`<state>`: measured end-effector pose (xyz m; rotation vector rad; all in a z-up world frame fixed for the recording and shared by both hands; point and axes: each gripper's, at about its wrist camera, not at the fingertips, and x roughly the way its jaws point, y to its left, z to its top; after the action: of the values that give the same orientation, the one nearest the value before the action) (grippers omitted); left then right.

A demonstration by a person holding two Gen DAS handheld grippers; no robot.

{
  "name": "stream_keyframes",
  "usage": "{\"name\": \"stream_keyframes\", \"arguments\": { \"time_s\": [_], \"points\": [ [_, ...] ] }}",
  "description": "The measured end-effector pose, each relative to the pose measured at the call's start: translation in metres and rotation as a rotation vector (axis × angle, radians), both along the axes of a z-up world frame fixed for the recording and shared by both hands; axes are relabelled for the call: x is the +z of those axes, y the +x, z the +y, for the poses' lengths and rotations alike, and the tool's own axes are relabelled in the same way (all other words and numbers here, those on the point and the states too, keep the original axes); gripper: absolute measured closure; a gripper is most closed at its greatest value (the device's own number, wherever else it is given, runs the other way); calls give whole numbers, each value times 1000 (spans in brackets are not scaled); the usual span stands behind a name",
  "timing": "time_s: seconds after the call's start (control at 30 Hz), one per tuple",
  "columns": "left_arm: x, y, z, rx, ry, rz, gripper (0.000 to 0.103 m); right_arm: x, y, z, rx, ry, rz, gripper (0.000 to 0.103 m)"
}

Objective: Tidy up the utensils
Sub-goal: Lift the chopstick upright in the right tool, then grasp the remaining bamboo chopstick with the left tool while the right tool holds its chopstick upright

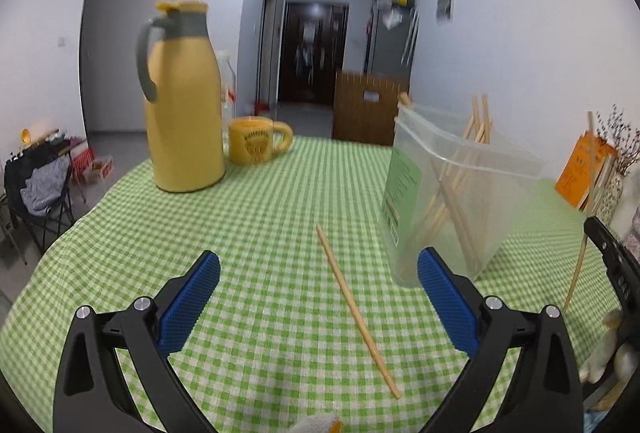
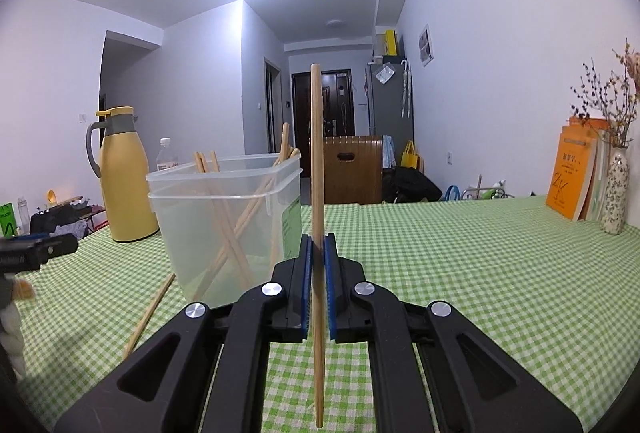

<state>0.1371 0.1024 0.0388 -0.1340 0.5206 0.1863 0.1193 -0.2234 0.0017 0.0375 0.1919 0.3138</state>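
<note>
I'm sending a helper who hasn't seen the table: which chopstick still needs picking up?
On the green checked tablecloth, find the clear plastic tub holding chopsticks. Just left of it, in front of the open left gripper, one chopstick lies flat on the cloth. The others stand in the tub or are clamped upright in the right gripper.

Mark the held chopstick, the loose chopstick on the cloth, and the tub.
held chopstick [image 2: 316, 153], right wrist view, shaft above the jaws
loose chopstick [image 1: 354, 307], left wrist view, mid-shaft
tub [image 2: 224, 175], right wrist view, front rim
</note>
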Motion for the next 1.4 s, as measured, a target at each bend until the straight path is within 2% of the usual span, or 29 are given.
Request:
{"name": "stream_keyframes", "arguments": {
  "time_s": [0.1,0.2,0.33,0.4,0.57,0.77,1.0,1.2,1.27,1.4],
  "points": [
    [6,23,0,-20,-23,124,7,0,-1,0,-1,0,-1,96],
    [0,50,-2,-9,-36,272,8,0,-2,0,-1,3,-2,96],
    [-17,82,-8,5,-17,411,26,-1,-1,-1,-1,3,4,96],
    [-27,94,-11,2,-37,463,33,-2,1,0,1,0,11,96],
    [-55,115,-11,17,-115,584,59,-3,1,0,6,-2,16,96],
    [-70,129,-9,27,-163,641,83,-3,2,0,12,2,22,96],
    [-76,142,-11,47,-167,665,85,-3,2,-1,17,3,22,96],
    [-74,148,-14,62,-125,695,91,-2,1,-1,26,1,20,96],
    [-74,151,-15,71,-113,703,99,-2,0,-1,28,2,17,96],
    [-73,153,-12,70,-137,706,99,-2,0,-2,32,1,18,96]
  ]
}}
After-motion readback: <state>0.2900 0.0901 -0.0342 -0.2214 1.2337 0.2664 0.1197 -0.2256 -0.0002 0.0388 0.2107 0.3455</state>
